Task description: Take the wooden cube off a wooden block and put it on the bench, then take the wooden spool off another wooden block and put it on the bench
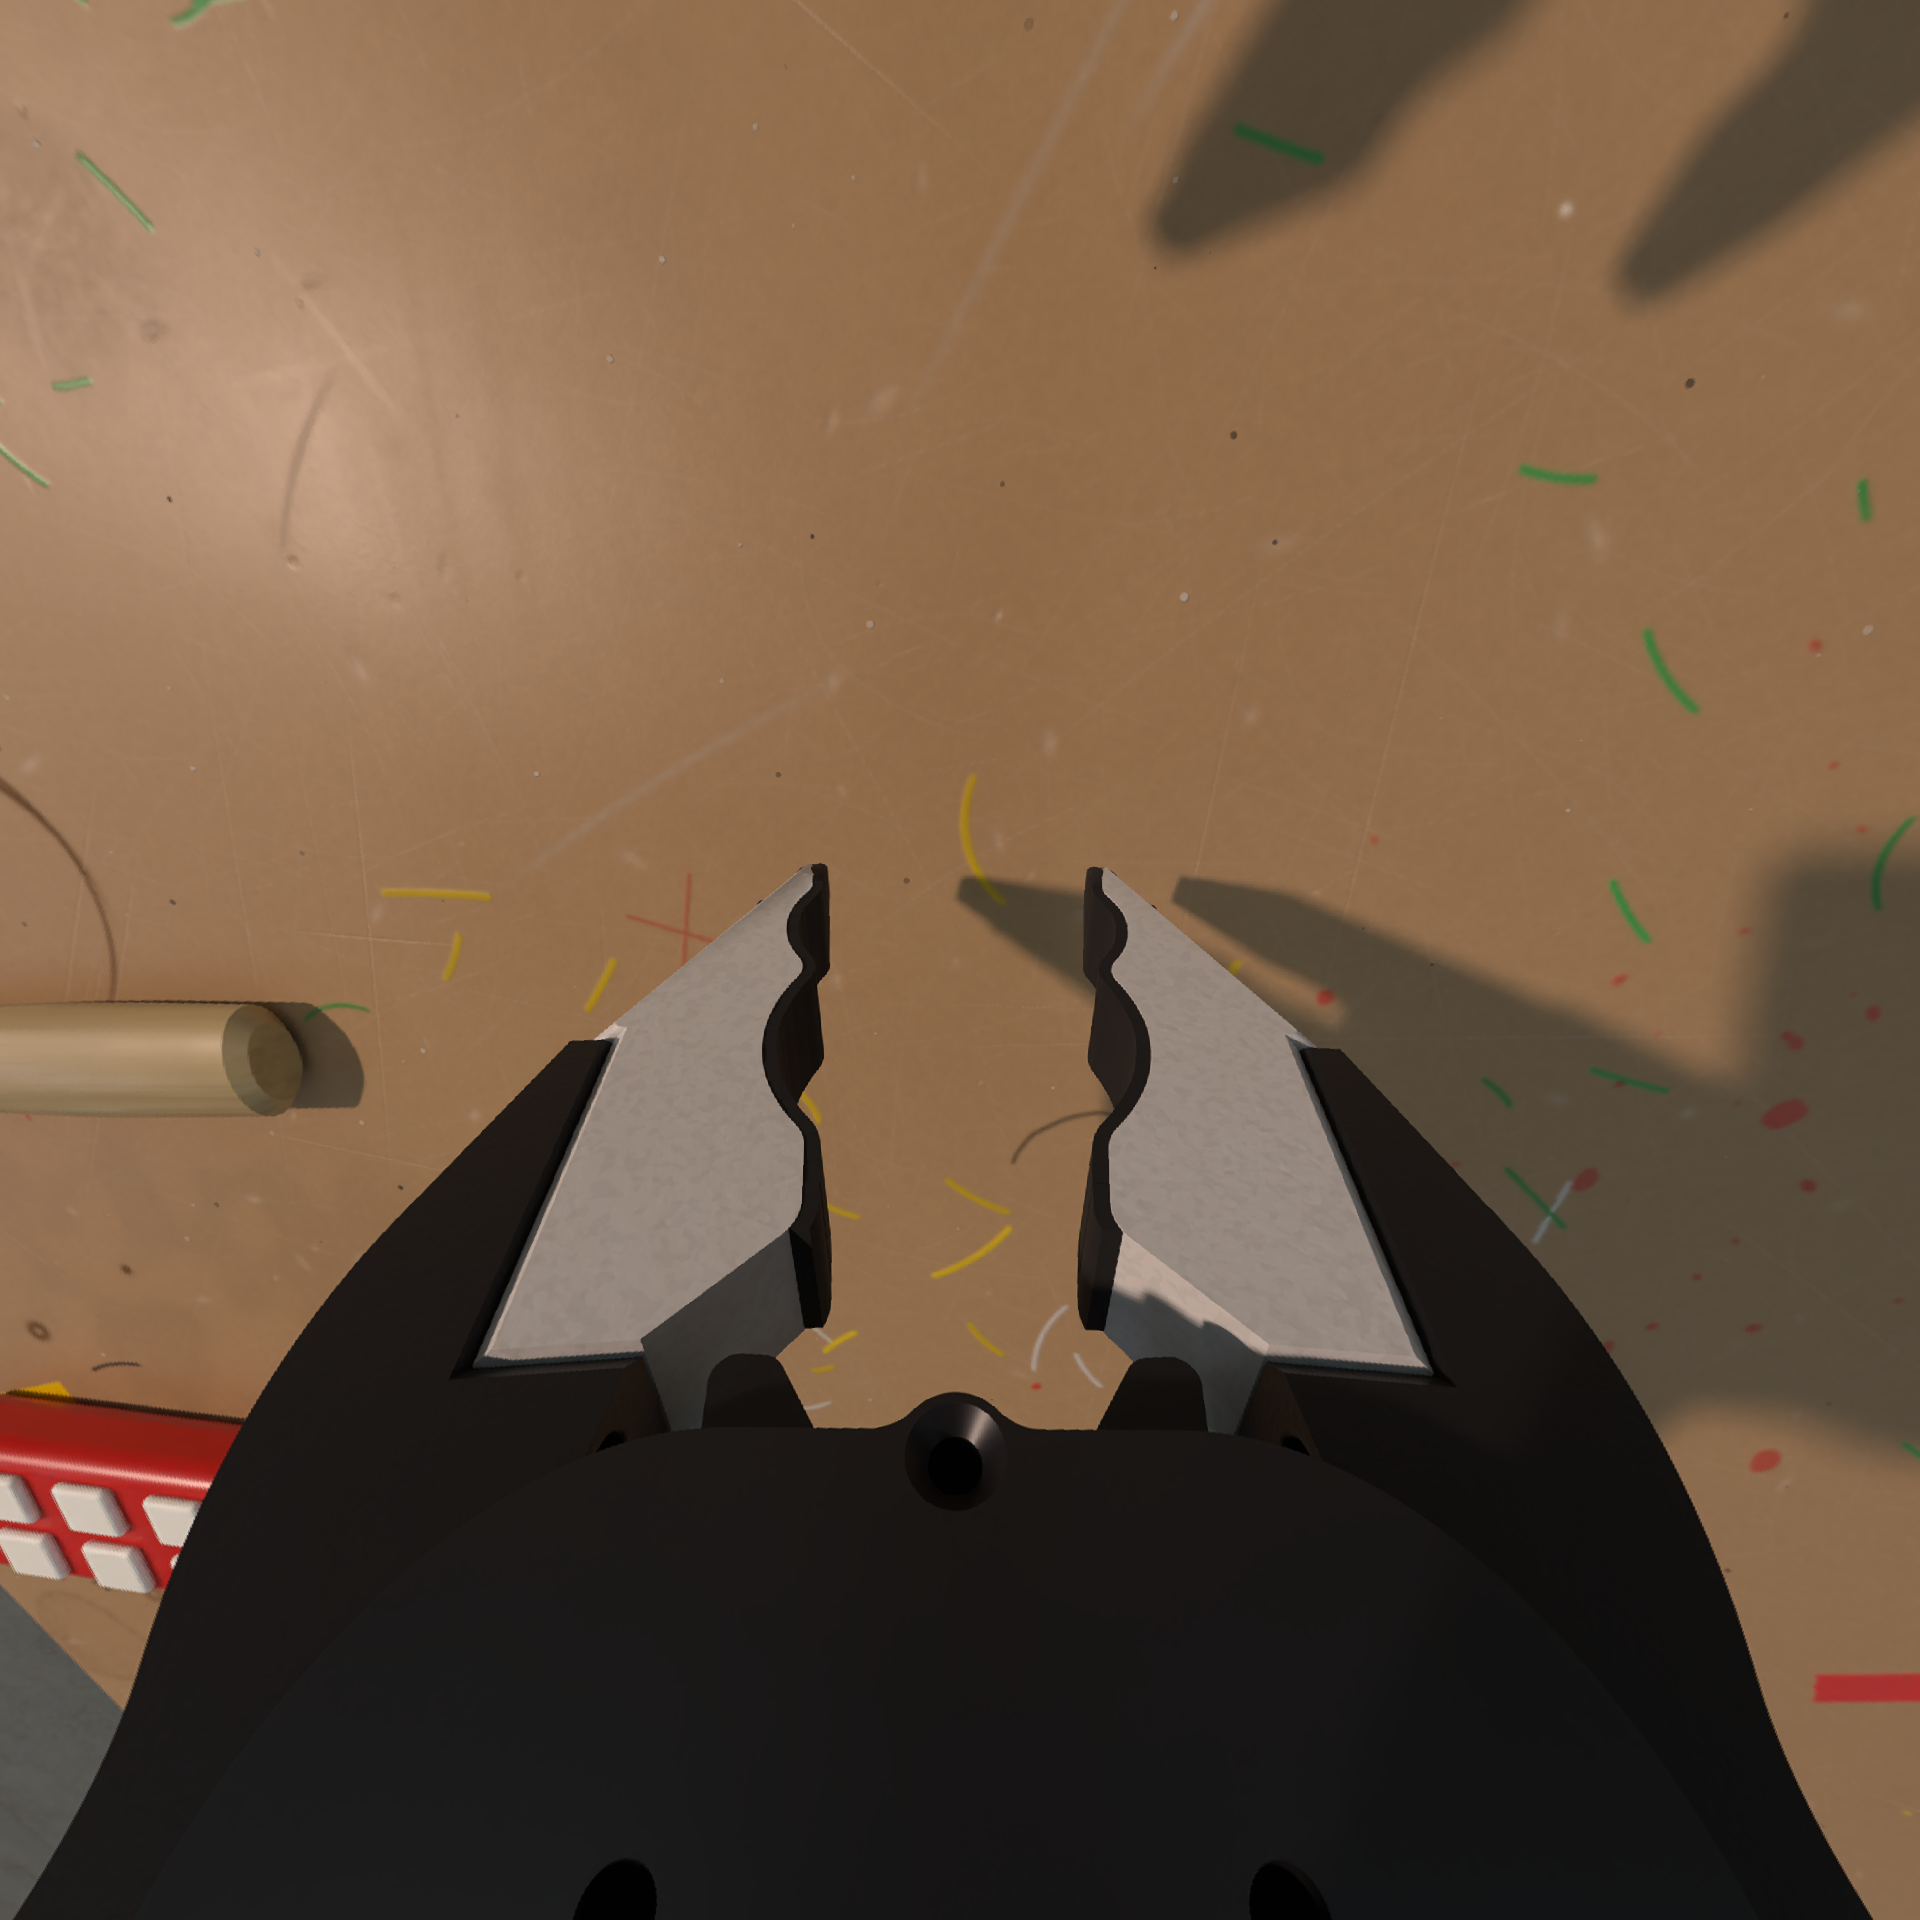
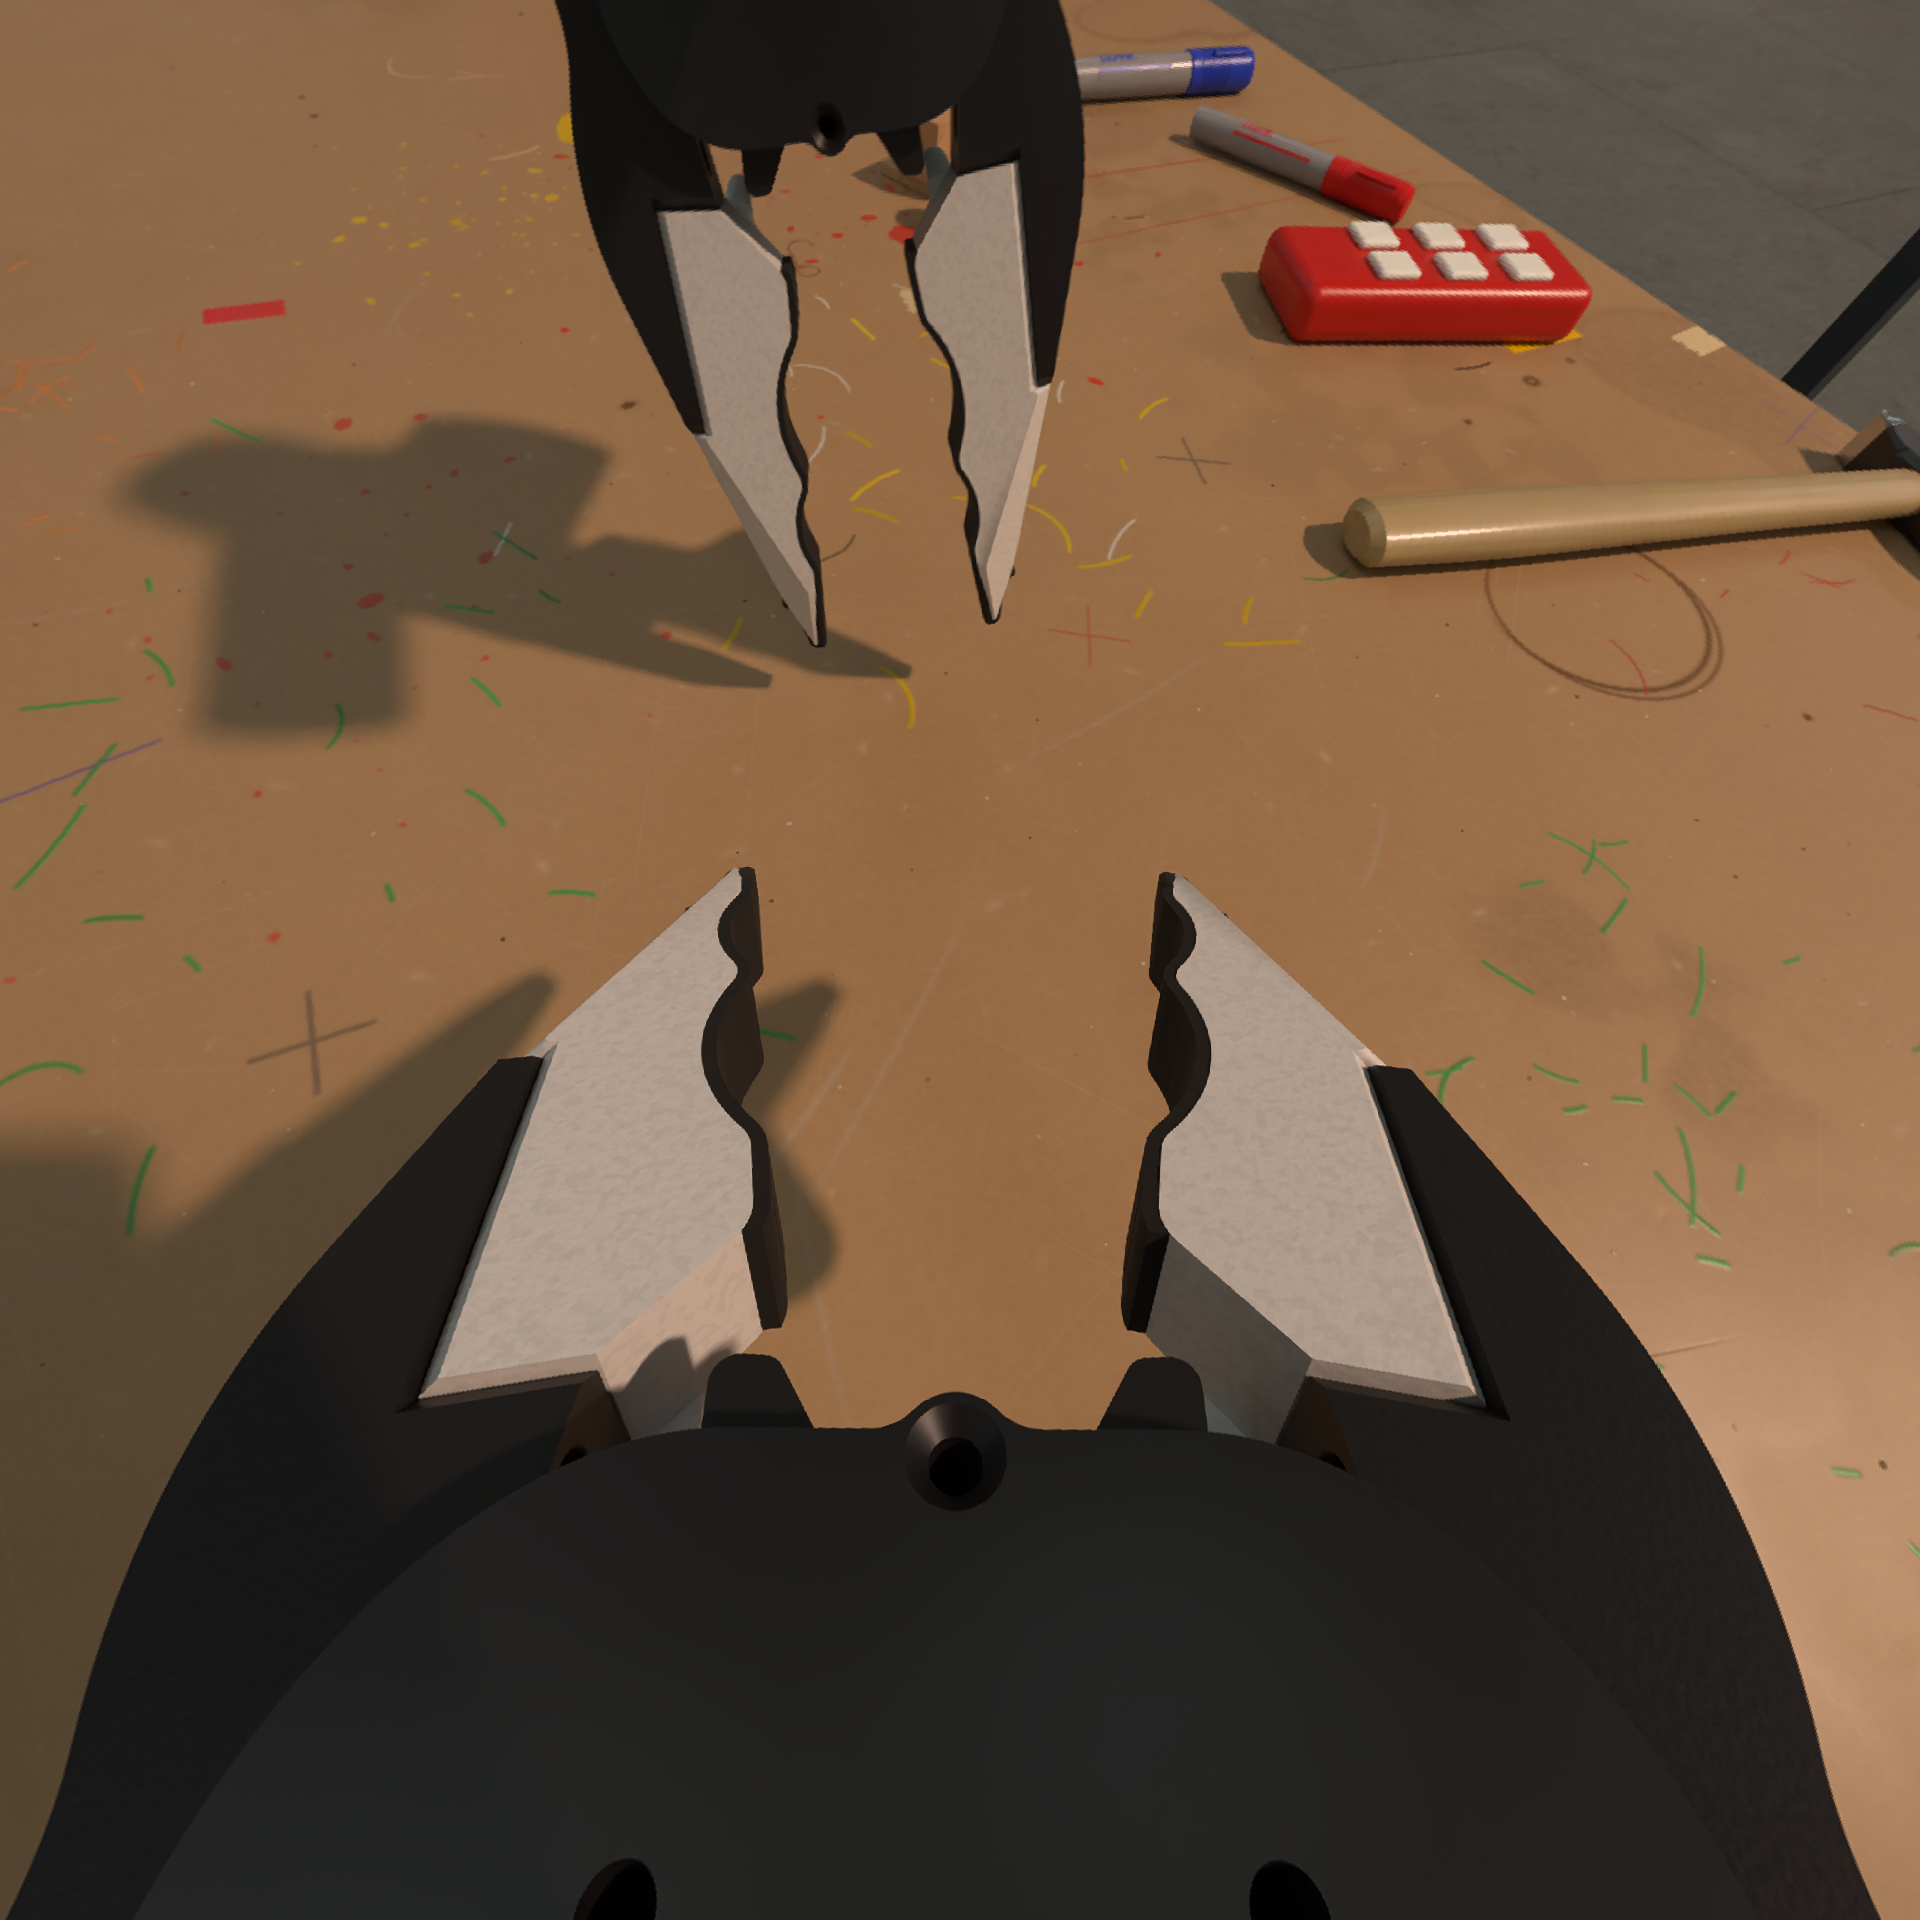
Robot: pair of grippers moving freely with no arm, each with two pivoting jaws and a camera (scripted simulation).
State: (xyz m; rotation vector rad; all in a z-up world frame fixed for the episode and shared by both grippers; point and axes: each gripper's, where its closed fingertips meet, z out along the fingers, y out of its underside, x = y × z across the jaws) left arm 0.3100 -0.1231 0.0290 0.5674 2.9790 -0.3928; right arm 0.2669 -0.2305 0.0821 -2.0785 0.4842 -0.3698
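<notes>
A: Left hand-held gripper point(image 1: 956, 883), how is it seen?
B: Jaws are parted, nothing is held btwn them. Only bare table point(image 1: 935, 468) is seen thru the gap. In the right wrist view the same gripper point(image 2: 904, 629) is seen at the far side, tips pointed down, just above the table; its shadow is cast to the left.

A: And the right hand-held gripper point(image 2: 954, 883)?
B: Spread wide, also empty. Brown table top w/ green, yellow & red scribbles is seen btwn the fingers. The 2 grippers are faced toward each other, apart, w/ bare table btwn them.

A: Where are the task's things, i.e. cube, spool, blocks?
B: Not seen in either view, so their place can't be told.

A: What else is seen?
B: A wooden dowel point(image 2: 1631, 514) is laid on the table at the right in the right wrist view; its end point(image 1: 260, 1060) is seen at the left in the left wrist view. Far right, a red keypad box point(image 2: 1423, 281) w/ white keys is set flat; a corner of it point(image 1: 94, 1496) is seen near left by the left gripper's body. Beyond it, a red-capped marker point(image 2: 1304, 161) & a blue-capped marker point(image 2: 1164, 73) are laid near the table's far edge, apart from each other.
</notes>
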